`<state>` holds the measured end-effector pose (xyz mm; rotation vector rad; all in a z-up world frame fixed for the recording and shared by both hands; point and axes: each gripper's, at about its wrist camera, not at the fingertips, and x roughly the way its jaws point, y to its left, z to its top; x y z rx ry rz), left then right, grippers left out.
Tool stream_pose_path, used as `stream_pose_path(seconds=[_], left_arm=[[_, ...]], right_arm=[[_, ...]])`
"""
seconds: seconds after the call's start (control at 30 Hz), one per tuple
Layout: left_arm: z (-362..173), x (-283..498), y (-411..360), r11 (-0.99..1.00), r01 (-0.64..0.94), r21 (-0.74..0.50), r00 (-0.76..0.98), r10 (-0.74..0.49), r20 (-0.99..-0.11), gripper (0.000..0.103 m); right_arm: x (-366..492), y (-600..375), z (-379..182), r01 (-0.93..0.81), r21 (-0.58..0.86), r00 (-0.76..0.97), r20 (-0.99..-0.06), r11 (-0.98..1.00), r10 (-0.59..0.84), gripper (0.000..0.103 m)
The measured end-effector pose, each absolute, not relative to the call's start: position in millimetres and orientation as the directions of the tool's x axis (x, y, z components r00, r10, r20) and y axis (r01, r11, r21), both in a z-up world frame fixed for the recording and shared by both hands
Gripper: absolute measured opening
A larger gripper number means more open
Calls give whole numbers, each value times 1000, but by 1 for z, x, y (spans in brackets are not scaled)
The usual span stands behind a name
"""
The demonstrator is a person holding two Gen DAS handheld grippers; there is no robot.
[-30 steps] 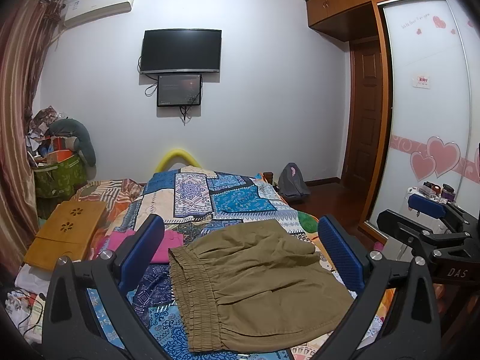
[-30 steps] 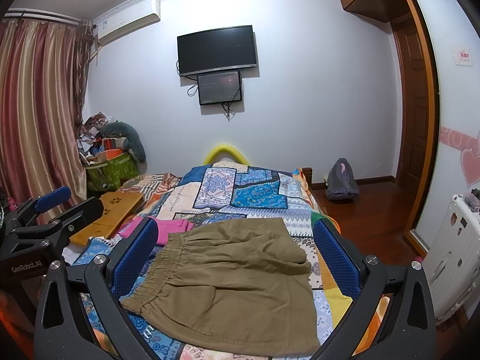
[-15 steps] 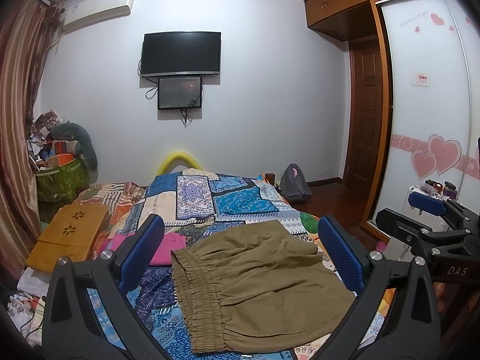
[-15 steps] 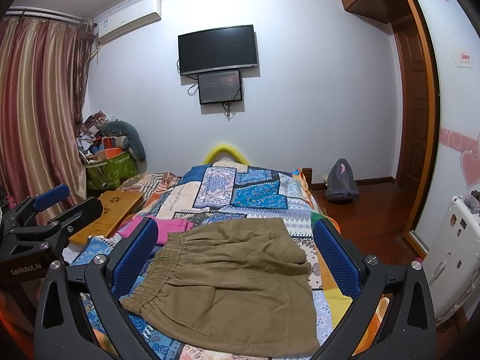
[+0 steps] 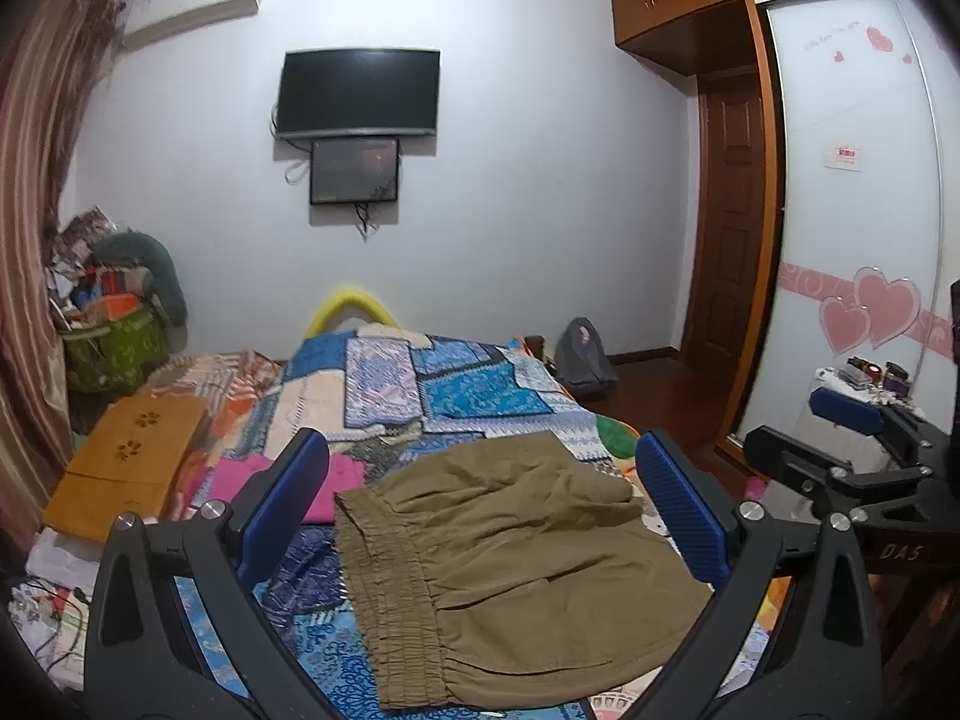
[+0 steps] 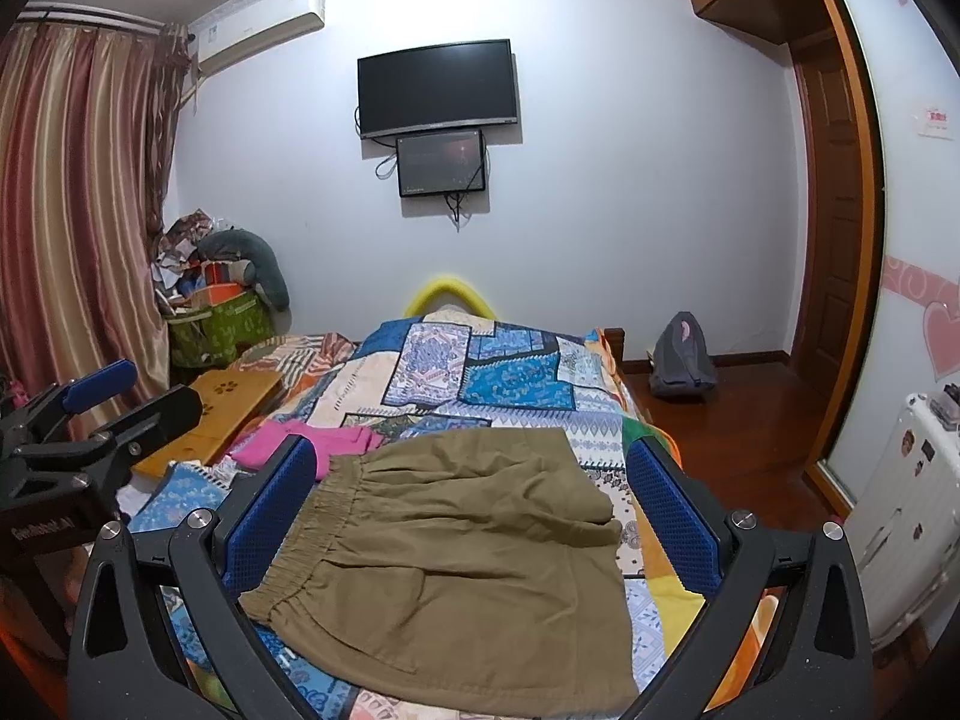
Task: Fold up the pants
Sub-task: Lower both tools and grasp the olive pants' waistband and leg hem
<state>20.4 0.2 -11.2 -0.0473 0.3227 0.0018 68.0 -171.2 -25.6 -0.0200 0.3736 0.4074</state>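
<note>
Olive-brown pants point(image 5: 510, 564) lie folded on the near end of a bed with a patchwork cover point(image 5: 468, 396), elastic waistband toward the left. They appear again in the right wrist view as pants point(image 6: 456, 570). My left gripper point(image 5: 480, 498) hovers above them, open, with nothing between its blue pads. My right gripper point(image 6: 471, 498) is also open and empty, held above the same cloth. Each gripper shows in the other's view: the right one point(image 5: 852, 438) at the right edge, the left one point(image 6: 102, 396) at the left edge.
A pink garment point(image 6: 318, 444) lies left of the pants. A wooden lap table point(image 5: 126, 468) sits on the bed's left side. A grey backpack point(image 6: 681, 360) stands on the floor at right, a white suitcase point(image 6: 906, 516) by the wardrobe, and clutter piles point(image 6: 210, 294) by the curtain.
Both views have tilted up very slightly. The pants lie as before and both grippers stay open.
</note>
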Motion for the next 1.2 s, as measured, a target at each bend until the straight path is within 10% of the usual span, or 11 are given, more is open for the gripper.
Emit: stream_pose_path(seconds=[1.1,1.2], left_arm=[[-218,296,157,972,-232,-41,635,119,-763,103],[-238,311,169,968,-248,-26,581,127,-804,90]], right_arm=[[341,-147,-155,-463,-151,695,-674,874,251,102],[363,-147,-166,-480,-143,663,-705,865,251,102]])
